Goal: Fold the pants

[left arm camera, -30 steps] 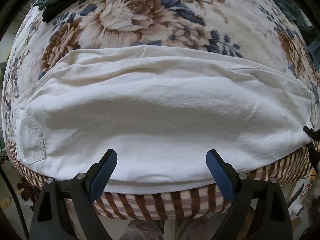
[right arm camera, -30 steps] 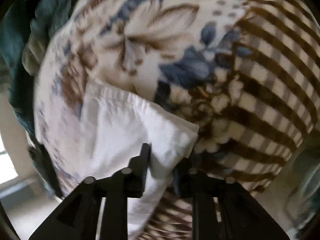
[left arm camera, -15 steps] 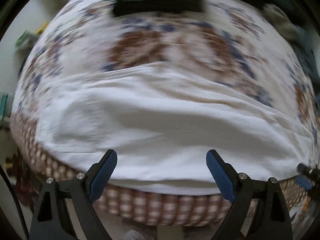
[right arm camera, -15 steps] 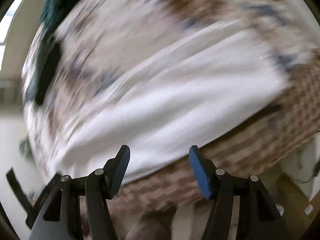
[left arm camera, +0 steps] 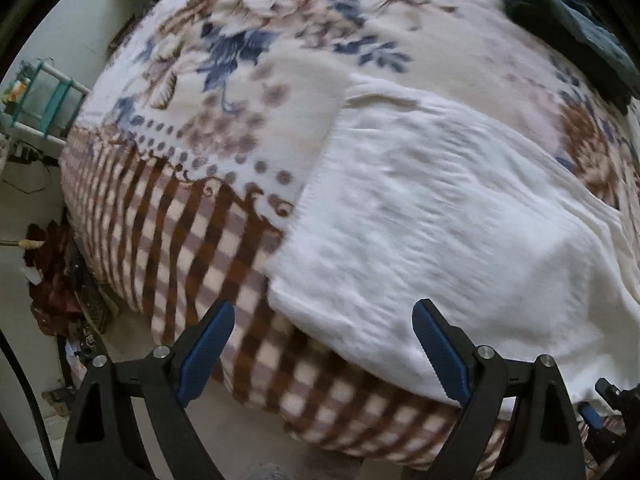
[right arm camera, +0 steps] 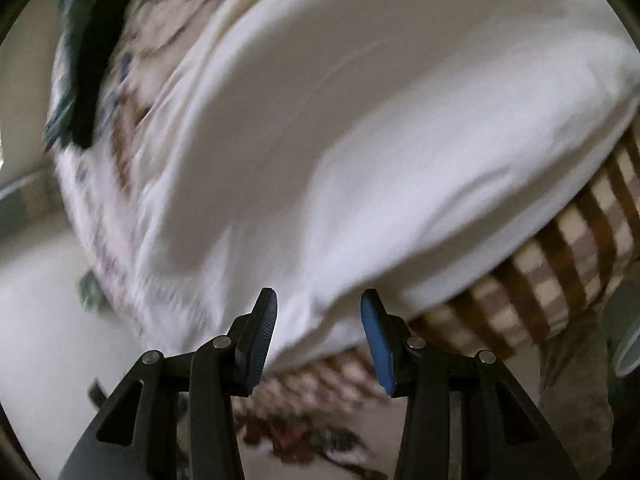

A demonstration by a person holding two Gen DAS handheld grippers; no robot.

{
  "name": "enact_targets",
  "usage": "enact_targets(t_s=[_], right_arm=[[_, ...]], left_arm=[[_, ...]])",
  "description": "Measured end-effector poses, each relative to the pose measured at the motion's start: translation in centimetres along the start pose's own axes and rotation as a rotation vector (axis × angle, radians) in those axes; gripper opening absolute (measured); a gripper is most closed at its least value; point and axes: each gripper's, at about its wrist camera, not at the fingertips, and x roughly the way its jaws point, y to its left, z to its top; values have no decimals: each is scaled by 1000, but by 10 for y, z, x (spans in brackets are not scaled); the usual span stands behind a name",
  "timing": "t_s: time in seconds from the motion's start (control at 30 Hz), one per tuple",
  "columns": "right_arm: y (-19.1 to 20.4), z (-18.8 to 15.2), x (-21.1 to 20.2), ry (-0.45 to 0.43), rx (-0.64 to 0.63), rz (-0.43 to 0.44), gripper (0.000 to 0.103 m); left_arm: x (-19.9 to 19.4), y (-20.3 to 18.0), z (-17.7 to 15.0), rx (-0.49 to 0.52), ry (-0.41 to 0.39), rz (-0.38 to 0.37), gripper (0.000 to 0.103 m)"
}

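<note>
Pants [left arm camera: 432,216] just ahead of both open tools

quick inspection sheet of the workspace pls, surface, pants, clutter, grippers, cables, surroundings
surface: bed under a floral blanket with a brown checked border.
job's things: white pants lying flat near the bed's front edge, held by neither gripper.
clutter: dark green clothes at the far corner of the bed.
grippers: left gripper open, empty, near the pants' edge; right gripper open, empty, at the pants' edge.
cables: black cable at the left edge of the left view.
surroundings: teal rack and dark red cloth on the floor beside the bed.
</note>
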Motion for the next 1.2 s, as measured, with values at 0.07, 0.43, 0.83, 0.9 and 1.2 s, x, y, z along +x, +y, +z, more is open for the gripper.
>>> enact_targets(t_s=[0.07, 0.43, 0.83, 0.9, 1.2], right_arm=[[-8, 2, 9, -50, 64, -11, 12], [-24, -37, -4, -55, -31, -150, 20], [-55, -16, -28, -142, 51, -248, 39], [-70, -11, -33, -112, 126, -201, 40], [67, 8, -88, -154, -414, -249, 47]], left_arm=[[10, 7, 5, -3, 17, -14, 91], [27, 23, 4, 1, 53, -76, 91], [7, -14, 4, 84, -33, -6, 91], [-7, -28, 1, 117, -61, -6, 91], [-57, -112, 10, 279, -191, 15, 91]])
